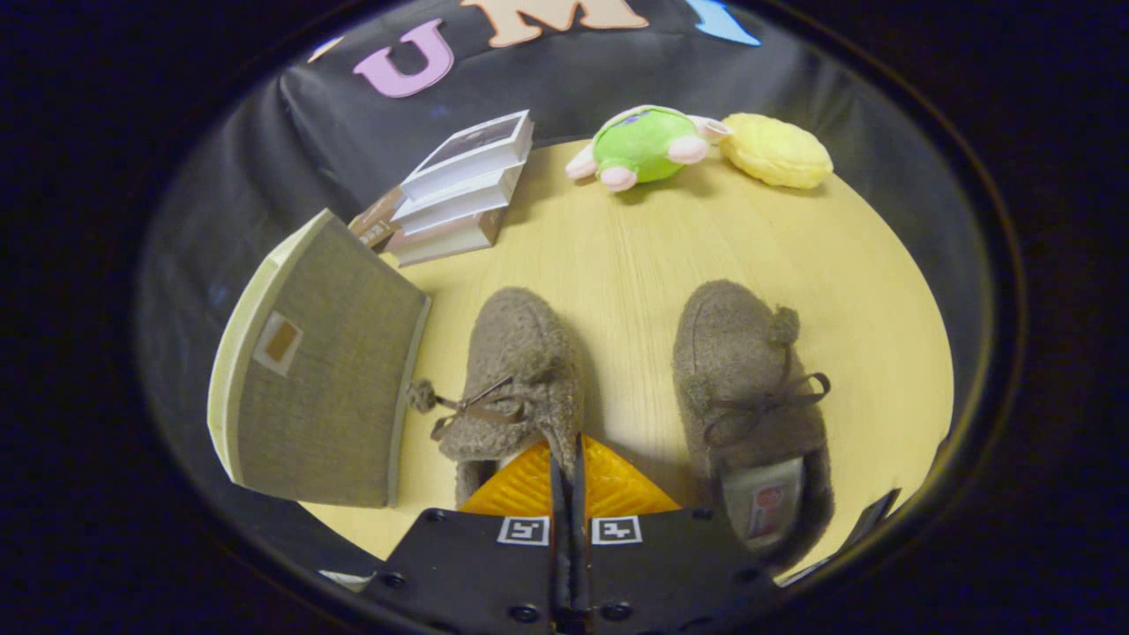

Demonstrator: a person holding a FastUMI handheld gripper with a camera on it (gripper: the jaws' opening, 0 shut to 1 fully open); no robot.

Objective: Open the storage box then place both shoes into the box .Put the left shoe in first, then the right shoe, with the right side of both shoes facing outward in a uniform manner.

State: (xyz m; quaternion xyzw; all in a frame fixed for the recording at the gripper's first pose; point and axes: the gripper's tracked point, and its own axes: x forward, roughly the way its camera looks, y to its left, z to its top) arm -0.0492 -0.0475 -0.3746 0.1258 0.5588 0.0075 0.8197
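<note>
Two brown fuzzy shoes sit side by side on the pale wooden table (635, 256), toes pointing away: the left shoe (516, 370) at centre frame, the right shoe (745, 397) toward the lower right. The gripper (569, 476) at bottom centre has its orange fingers (520, 489) pressed together, clamped on the heel rim of the left shoe. The storage box (322, 379) stands at left, lid closed. Books (459, 190), a green plush toy (644, 145) and a yellow cushion (776, 150) line the upper frame.

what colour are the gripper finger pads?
Orange, ribbed. The fingers are pressed together at the left shoe's heel collar; clearest in the gripper view.
</note>
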